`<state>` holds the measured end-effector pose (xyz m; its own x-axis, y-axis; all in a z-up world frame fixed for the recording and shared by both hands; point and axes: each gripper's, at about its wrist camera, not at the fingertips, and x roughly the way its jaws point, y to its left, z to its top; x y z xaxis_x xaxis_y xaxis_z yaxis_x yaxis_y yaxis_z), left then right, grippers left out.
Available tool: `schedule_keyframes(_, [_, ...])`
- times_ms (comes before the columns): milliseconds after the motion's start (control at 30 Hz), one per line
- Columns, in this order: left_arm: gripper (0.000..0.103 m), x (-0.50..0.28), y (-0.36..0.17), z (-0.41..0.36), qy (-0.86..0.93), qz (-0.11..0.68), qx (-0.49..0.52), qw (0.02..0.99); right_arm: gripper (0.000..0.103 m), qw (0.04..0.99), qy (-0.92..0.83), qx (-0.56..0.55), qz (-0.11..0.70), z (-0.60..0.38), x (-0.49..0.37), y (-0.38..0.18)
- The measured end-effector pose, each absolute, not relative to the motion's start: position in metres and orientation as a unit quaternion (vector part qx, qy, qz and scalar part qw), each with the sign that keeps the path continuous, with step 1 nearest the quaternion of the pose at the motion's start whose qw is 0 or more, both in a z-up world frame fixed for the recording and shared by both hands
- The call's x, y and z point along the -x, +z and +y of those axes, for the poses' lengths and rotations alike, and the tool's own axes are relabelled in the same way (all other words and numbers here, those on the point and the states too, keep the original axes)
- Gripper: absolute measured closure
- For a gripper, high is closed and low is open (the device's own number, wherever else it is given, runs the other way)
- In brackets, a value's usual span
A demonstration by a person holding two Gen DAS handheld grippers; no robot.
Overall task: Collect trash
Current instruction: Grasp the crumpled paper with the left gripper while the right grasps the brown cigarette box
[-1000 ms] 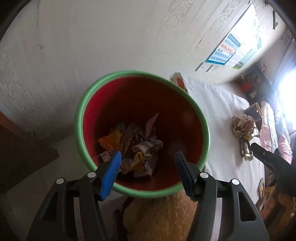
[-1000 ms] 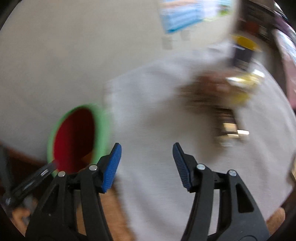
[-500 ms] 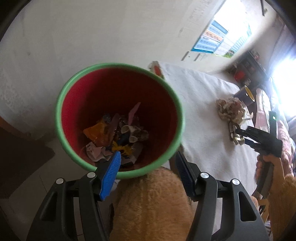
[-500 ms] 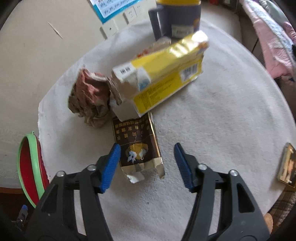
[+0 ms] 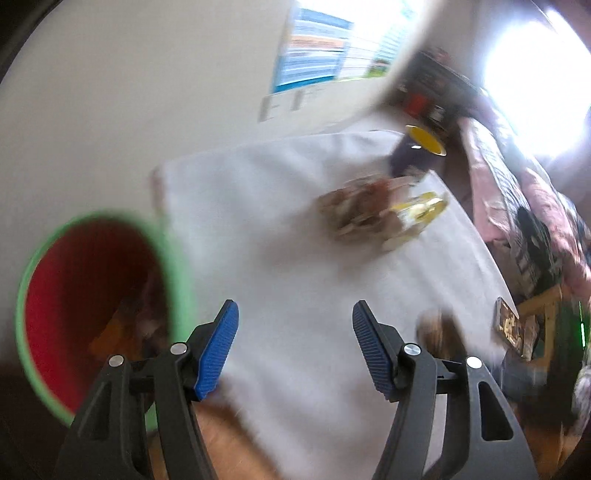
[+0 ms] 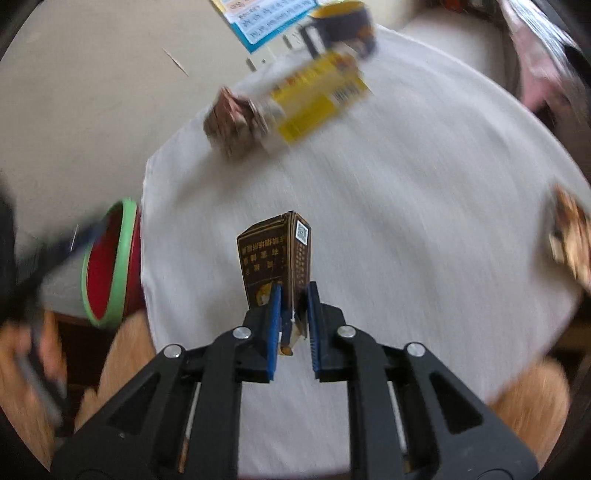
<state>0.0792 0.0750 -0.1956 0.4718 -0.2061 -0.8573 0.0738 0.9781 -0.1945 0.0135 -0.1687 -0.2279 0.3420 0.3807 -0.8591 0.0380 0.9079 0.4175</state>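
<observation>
My right gripper (image 6: 293,314) is shut on a dark brown carton (image 6: 275,256) and holds it upright above the white tablecloth (image 6: 424,206). A yellow carton (image 6: 317,96) and a crumpled paper wad (image 6: 231,122) lie at the far side of the table. The red bin with a green rim (image 6: 110,266) stands beside the table's left edge. My left gripper (image 5: 295,347) is open and empty over the tablecloth (image 5: 258,229), with the bin (image 5: 85,295) holding trash to its left. The paper wad (image 5: 358,214) and yellow carton (image 5: 417,214) show blurred ahead.
A dark mug with a yellow inside (image 6: 343,26) stands behind the yellow carton; it also shows in the left wrist view (image 5: 417,151). A small flat packet (image 6: 570,236) lies at the table's right edge. A bed with pink bedding (image 5: 517,192) is at the right.
My right gripper has closed on the brown carton and lifted it off the table. My left gripper has swung right, from over the bin to over the tablecloth.
</observation>
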Motion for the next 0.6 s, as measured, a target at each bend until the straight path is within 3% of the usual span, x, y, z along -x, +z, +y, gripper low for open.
schedule_keyframes(133, [0.042, -0.121, -0.202, 0.029, -0.104, 0.501, 0.024, 0.859, 0.088, 0.783, 0.097, -0.201, 0.581, -0.176, 0.038, -0.251])
schedule_keyframes(367, [0.044, -0.196, -0.230, -0.027, -0.091, 0.544, -0.041, 0.833, 0.085, 0.777, 0.098, -0.227, 0.579, -0.189, 0.039, -0.258])
schedule_keyframes(500, [0.064, -0.212, -0.242, -0.034, -0.093, 0.570, -0.036, 0.816, 0.084, 0.778, 0.106, -0.223, 0.578, -0.185, 0.036, -0.259])
schedule_keyframes(600, [0.074, -0.204, -0.241, -0.034, -0.101, 0.566, -0.038, 0.817, 0.084, 0.774, 0.105, -0.233, 0.579, -0.191, 0.037, -0.260])
